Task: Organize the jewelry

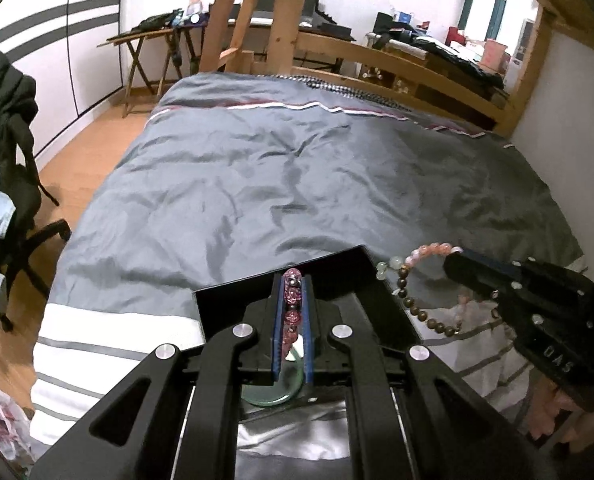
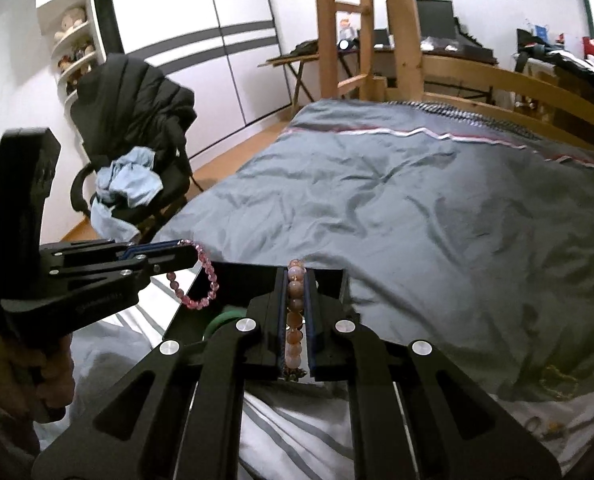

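Both tongs are clamped on beads: the left tongs (image 1: 292, 280) pinch a pink crystal bracelet (image 2: 201, 280), the right tongs (image 2: 297, 276) a peach-and-brown bead bracelet (image 1: 421, 280). Each loop dangles freely above the black tray (image 1: 337, 272) on the bed (image 1: 297, 180), apparently for dropping inside.

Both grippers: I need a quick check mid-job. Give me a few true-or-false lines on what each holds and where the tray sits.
1. The left gripper is shut on a pink crystal bracelet. True.
2. The right gripper is open and empty. False: it is shut on a peach bead bracelet.
3. A black tray lies on the bed. True.
4. The tray holds nothing. False: a green bangle lies in it.
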`<action>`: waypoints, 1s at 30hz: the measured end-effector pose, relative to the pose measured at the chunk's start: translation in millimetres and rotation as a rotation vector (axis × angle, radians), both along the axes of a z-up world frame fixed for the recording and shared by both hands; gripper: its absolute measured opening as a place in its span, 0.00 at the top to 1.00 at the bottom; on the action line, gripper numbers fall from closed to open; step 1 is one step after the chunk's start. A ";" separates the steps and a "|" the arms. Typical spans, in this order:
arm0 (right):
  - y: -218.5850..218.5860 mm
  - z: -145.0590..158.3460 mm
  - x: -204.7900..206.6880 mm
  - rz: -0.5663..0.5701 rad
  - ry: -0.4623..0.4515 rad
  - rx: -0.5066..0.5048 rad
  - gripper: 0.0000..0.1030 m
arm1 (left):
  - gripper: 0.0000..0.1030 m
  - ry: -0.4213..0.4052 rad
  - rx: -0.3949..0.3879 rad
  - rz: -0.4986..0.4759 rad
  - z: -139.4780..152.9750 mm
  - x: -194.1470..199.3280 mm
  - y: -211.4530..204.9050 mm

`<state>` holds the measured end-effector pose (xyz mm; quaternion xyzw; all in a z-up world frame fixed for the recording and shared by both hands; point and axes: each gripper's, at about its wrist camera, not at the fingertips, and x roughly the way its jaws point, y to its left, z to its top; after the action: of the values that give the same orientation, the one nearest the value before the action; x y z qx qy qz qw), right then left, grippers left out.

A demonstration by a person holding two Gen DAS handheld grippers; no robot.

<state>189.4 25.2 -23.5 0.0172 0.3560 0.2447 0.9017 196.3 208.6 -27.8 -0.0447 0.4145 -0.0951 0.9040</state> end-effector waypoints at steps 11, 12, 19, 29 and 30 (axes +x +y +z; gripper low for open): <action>29.4 -35.7 17.2 0.028 0.061 -0.029 0.92 | 0.94 0.051 -0.048 -0.023 -35.6 12.3 8.6; 30.3 -37.7 18.8 0.029 0.064 -0.031 0.92 | 0.94 0.052 -0.050 -0.022 -36.7 12.5 9.2; 23.6 -34.8 16.3 0.016 0.054 -0.018 0.20 | 0.46 0.016 -0.066 0.019 -25.7 6.9 15.7; -21.4 5.8 -3.6 -0.054 -0.006 0.044 0.12 | 0.19 -0.039 -0.072 0.017 16.6 -10.4 -3.4; -26.8 8.4 -7.3 -0.063 -0.007 0.039 0.12 | 0.18 -0.041 -0.073 0.012 18.9 -11.7 -7.1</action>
<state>182.1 -1.6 -15.2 0.0453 0.3473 0.2230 0.9097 184.6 201.6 -8.9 -0.0780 0.3917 -0.1054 0.9107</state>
